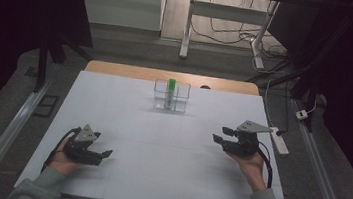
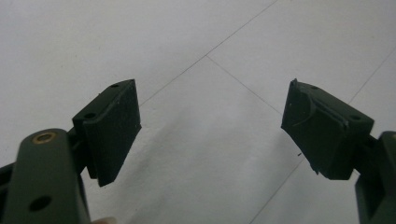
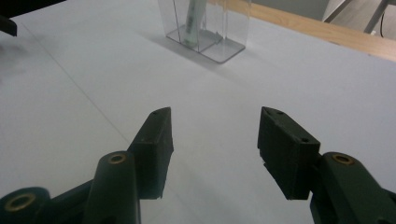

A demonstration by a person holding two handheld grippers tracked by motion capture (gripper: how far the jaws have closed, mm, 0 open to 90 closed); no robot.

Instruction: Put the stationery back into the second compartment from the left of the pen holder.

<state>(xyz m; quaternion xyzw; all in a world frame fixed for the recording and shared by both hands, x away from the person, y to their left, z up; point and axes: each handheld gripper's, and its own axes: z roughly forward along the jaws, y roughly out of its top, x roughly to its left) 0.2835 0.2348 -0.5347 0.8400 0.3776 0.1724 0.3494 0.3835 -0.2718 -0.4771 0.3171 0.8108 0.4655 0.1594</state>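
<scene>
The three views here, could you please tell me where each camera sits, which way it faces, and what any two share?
High view: above the person's side, looking forward and down on the white table; forearms, left hand-held gripper and right hand-held gripper show.
Left gripper view: rides the left hand-held gripper, facing bare tabletop; open jaws show.
Right gripper view: rides the right hand-held gripper, facing the clear divided container; open jaws show.
Shared: high and right gripper views both show the container with its green-capped tube.

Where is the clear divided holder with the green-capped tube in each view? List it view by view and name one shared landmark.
High view: the clear holder stands at the table's far middle, near the wooden edge.
Left gripper view: not in it; white table between open tongs.
Right gripper view: top centre, beyond the open tongs.
Shared landmark: the wooden edge behind the holder.
</scene>
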